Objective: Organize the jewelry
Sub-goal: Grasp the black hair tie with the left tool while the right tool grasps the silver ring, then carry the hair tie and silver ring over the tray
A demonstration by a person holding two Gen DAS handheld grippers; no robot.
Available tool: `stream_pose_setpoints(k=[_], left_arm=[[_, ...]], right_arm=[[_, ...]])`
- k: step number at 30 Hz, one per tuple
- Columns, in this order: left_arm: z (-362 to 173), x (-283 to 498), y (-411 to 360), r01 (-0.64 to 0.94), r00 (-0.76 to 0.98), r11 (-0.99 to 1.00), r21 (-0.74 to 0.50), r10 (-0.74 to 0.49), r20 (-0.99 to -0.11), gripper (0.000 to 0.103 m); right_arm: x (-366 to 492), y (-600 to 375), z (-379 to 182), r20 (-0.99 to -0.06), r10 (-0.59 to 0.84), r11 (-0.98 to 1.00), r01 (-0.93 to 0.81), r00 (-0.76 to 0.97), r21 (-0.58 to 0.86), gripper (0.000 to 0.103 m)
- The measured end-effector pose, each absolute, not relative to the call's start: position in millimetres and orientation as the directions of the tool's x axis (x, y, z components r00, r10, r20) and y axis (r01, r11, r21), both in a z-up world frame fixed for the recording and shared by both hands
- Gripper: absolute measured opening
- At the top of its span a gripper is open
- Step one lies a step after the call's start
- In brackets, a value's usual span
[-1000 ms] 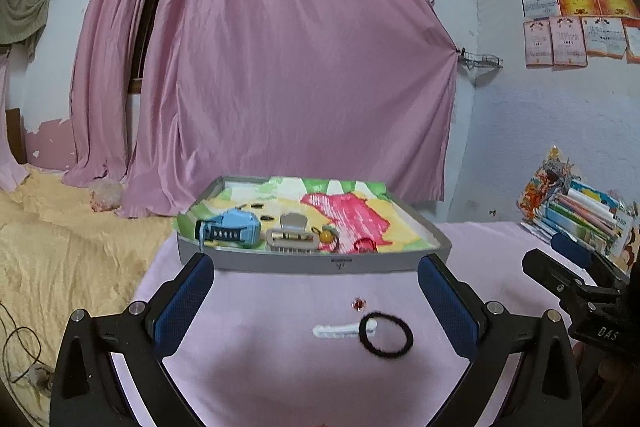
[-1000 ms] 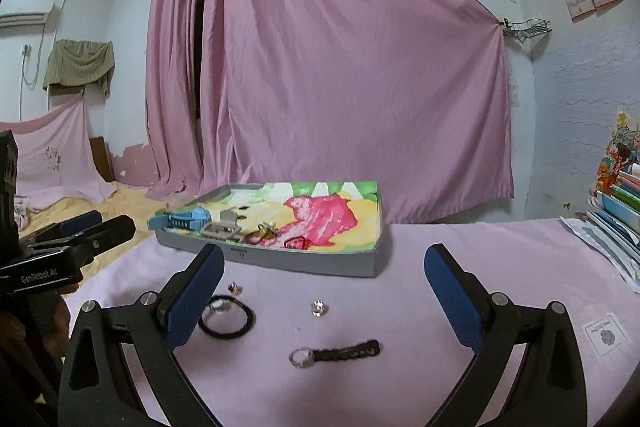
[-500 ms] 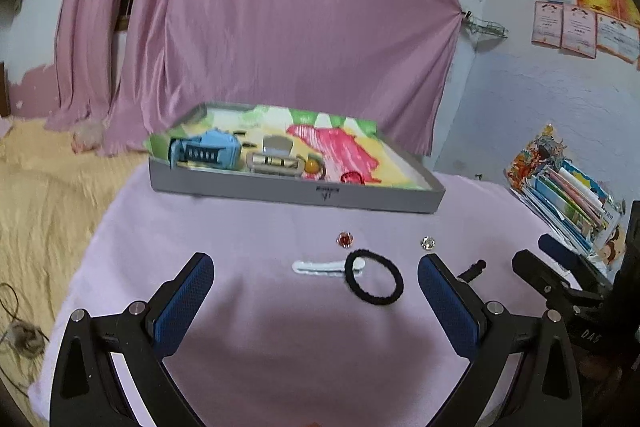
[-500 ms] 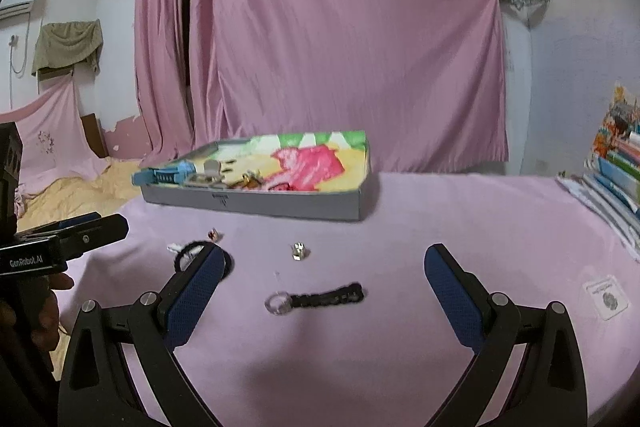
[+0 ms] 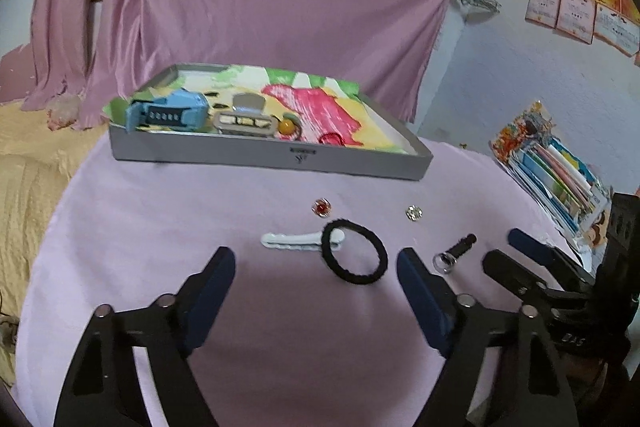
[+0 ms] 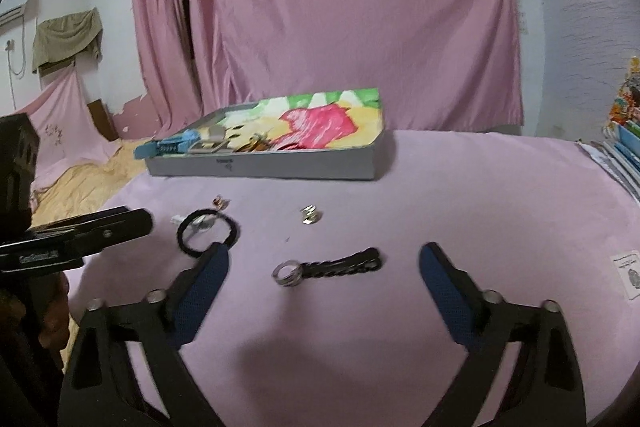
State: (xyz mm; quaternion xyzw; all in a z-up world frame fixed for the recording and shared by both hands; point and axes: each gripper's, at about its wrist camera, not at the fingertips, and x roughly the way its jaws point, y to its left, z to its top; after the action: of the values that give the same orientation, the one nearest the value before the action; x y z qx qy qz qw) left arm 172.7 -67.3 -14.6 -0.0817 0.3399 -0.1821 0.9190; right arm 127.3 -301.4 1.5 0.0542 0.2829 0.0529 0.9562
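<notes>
While both grippers gape empty, black hair tie [image 5: 354, 253] overlaps white clip [image 5: 296, 241] on pink cloth [image 5: 160, 219].

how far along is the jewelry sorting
Partly done: a blue clip, a silver buckle and a few small pieces sit in the tray. Nothing in hand; both jaws open. Left on the cloth: black hair tie, white clip, red stud, silver stud, black keyring strap.

Dim, even indoor light is seen; a soft shadow is cast between the blue-padded fingers [image 6: 204, 291]. Edges are bent by fisheye distortion, and slight motion blur is noted.
</notes>
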Motion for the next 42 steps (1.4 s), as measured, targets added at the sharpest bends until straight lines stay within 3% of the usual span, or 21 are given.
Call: stream_pose_setpoints(k=[8, 10, 16, 21, 28, 33, 36, 42], left_arm=[[-18.7, 182.7, -78.7, 0.302, 0.646, 0.910, -0.285, -0.415, -0.641, 0.054], [-20.0, 186.8, -81.6, 0.303, 0.629, 0.909, -0.287, -0.417, -0.656, 0.049], [-23.5, 195.9, -90.0, 0.308, 0.594, 0.909, -0.282, -0.415, -0.689, 0.039], [-25.7, 201.3, -91.3, 0.302, 0.579, 0.906, -0.295, -0.420, -0.698, 0.026], [-25.4, 204.7, -91.6, 0.296, 0.577, 0.909, -0.295, -0.416, -0.703, 0.022], [-25.0, 208.6, -94.1, 0.282, 0.576, 0.921, -0.269, -0.387, -0.720, 0.014], [-25.1, 210.0, -94.8, 0.276, 0.576, 0.927, -0.253, -0.370, -0.729, 0.008], [-22.3, 204.4, -93.5, 0.289, 0.576, 0.919, -0.268, -0.390, -0.718, 0.006]], right_arm=[[134.3, -292.3, -7.7, -0.580, 0.187, 0.981, -0.116, 0.793, 0.158, 0.049], [136.1, -290.7, -10.0, -0.589, 0.196, 0.979, -0.121, 0.784, 0.165, 0.045], [140.1, -288.7, -13.4, -0.607, 0.209, 0.976, -0.129, 0.766, 0.173, 0.038], [145.4, -282.5, -16.3, -0.635, 0.197, 0.980, -0.125, 0.747, 0.156, 0.033], [150.7, -273.6, -18.0, -0.653, 0.178, 0.984, -0.128, 0.736, 0.124, 0.028], [151.5, -269.8, -17.9, -0.655, 0.161, 0.987, -0.127, 0.738, 0.100, 0.028], [151.2, -269.8, -18.0, -0.655, 0.150, 0.989, -0.122, 0.741, 0.088, 0.018], [148.8, -271.7, -17.8, -0.649, 0.166, 0.986, -0.127, 0.743, 0.107, 0.017]])
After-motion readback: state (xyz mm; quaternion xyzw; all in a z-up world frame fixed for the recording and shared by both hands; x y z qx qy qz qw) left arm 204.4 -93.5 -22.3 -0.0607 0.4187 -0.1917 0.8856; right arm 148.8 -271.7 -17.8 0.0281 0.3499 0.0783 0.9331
